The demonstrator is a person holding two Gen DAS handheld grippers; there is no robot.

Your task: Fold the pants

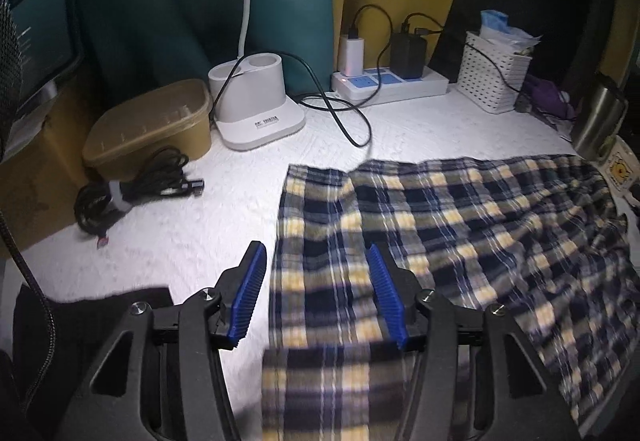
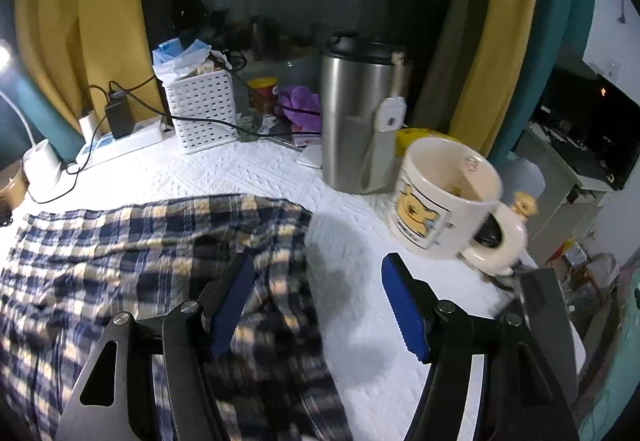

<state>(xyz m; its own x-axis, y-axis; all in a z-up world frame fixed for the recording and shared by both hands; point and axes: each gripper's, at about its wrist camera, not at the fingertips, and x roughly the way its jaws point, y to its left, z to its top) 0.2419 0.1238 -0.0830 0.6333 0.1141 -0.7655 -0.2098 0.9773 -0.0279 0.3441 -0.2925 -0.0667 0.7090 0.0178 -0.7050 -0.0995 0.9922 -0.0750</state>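
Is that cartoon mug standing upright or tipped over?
Upright: the mug stands on the white cloth beside the steel tumbler, mouth up.

We see a white textured tabletop (image 1: 400, 129) backed by hanging yellow (image 2: 100, 1) and teal (image 1: 180, 1) curtains. At the back stand a white lamp base (image 1: 256, 109) (its stem rising out of view), a power strip (image 1: 392, 83) with chargers, and a white perforated basket (image 2: 202, 113). A dark monitor (image 1: 40, 33) sits far left. The lighting is dim.
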